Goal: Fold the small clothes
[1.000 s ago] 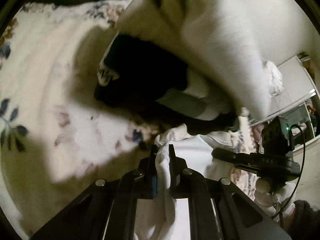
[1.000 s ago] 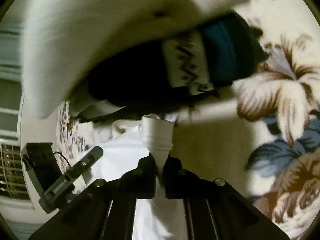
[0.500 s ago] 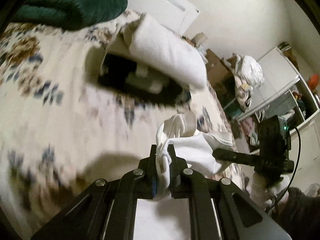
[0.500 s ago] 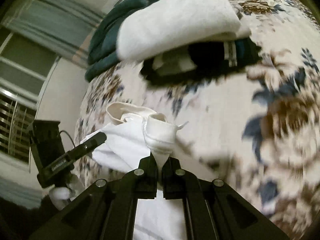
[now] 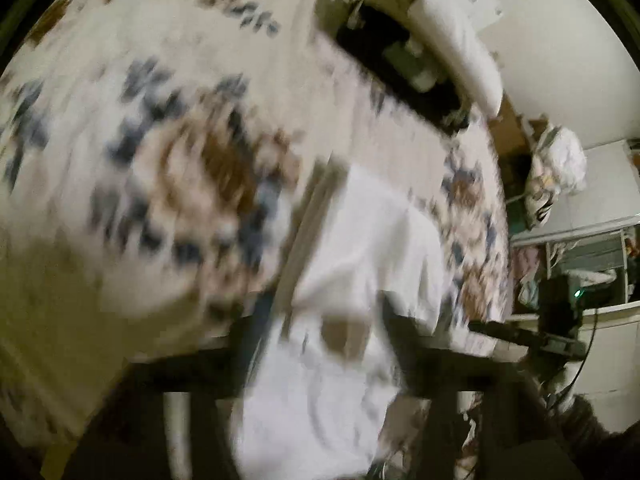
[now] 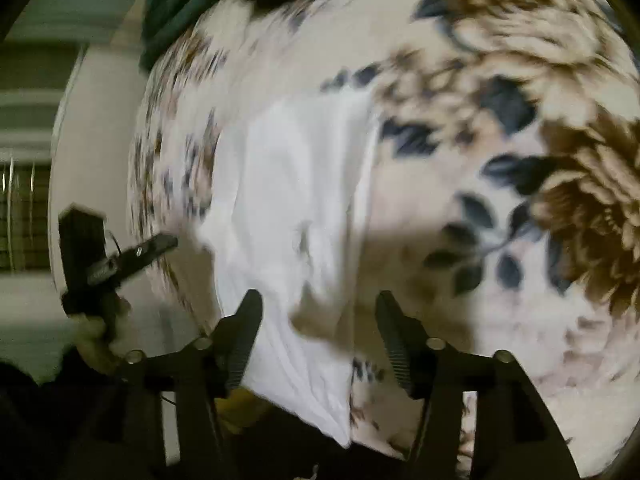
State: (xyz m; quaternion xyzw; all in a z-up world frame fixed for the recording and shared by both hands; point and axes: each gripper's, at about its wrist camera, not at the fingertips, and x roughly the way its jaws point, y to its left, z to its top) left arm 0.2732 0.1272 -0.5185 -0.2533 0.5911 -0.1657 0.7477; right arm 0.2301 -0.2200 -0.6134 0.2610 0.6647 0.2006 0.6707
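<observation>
On the floral-patterned cream bedspread (image 6: 500,128) lay the white cotton garment (image 6: 288,184), just let go: left hand-held gripper (image 5: 320,320) and right hand-held gripper (image 6: 318,304) had just been opening, jaws apart, not pinching. Risk: cloth between the jaws could snag and drag the fold open on pull-back.

Both grippers point steeply downward. The left gripper (image 5: 320,320) and right gripper (image 6: 318,312) have just been opening — jaws now stand wide apart, pressing on nothing, each gripped by a hand (image 6: 94,336).
</observation>
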